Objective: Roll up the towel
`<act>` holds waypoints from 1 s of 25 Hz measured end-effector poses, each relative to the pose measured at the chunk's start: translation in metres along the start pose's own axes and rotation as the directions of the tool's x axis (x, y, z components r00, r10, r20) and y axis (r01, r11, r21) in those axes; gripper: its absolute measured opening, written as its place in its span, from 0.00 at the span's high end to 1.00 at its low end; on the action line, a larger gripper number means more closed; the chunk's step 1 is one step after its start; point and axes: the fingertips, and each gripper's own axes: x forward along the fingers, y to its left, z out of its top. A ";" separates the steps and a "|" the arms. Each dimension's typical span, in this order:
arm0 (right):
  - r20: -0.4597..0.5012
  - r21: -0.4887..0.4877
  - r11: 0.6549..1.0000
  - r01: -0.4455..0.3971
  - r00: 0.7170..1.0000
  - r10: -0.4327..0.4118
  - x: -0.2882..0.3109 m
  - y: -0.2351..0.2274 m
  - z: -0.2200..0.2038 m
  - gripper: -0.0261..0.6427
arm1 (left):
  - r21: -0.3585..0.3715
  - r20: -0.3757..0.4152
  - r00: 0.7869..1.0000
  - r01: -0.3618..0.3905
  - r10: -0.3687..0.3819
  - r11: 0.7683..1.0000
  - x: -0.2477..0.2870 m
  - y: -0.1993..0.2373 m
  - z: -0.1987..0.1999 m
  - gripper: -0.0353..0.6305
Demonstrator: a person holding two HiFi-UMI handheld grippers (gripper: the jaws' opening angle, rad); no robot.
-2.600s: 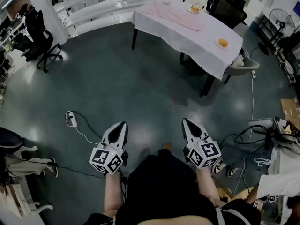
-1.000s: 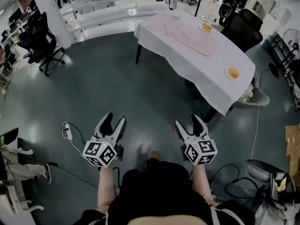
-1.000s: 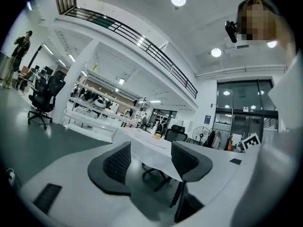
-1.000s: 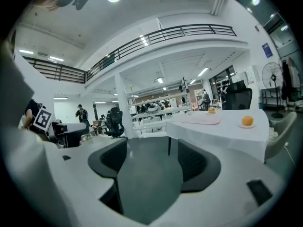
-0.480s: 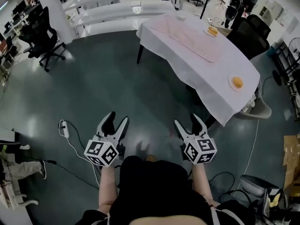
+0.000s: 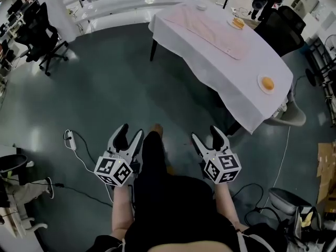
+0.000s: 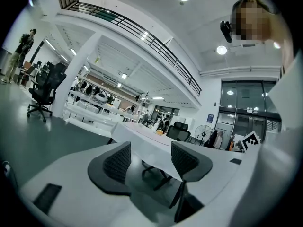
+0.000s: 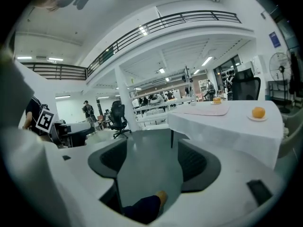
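Note:
The pink towel point(image 6: 214, 27) lies flat on the white-clothed table point(image 6: 231, 72) at the head view's upper right, well ahead of both grippers. In the right gripper view the towel point(image 8: 208, 110) shows as a thin pink sheet on the table top point(image 8: 222, 126). My left gripper point(image 6: 129, 135) and right gripper point(image 6: 206, 135) hang over the dark floor, each open and empty. The left gripper point(image 7: 150, 151) points at the table point(image 7: 142, 138). The right gripper point(image 8: 152, 151) also has nothing between its jaws.
An orange on a plate point(image 6: 267, 83) sits near the table's near end, another plate of food point(image 6: 238, 22) and a bowl point(image 6: 201, 5) at the far end. Black office chairs point(image 6: 44, 41) stand left, a black chair point(image 6: 278, 28) behind the table. Cables point(image 6: 79, 143) trail on the floor.
The person has walked closer to the table, and a leg now steps forward between the grippers. Both grippers, shut 2.6 s ago, have opened.

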 end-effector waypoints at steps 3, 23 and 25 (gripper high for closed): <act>0.005 0.005 1.000 0.009 1.000 -0.009 0.013 -0.007 0.004 0.44 | 0.009 -0.008 1.000 0.030 -0.030 0.999 0.021 0.000 0.001 0.54; 0.062 -0.007 0.995 0.100 0.993 -0.100 0.180 -0.069 0.123 0.44 | 0.106 -0.045 0.986 0.163 -0.159 0.981 0.221 0.076 0.102 0.54; 0.066 -0.006 0.993 0.115 0.991 -0.115 0.197 -0.073 0.130 0.44 | 0.102 -0.046 0.984 0.175 -0.171 0.979 0.239 0.087 0.107 0.54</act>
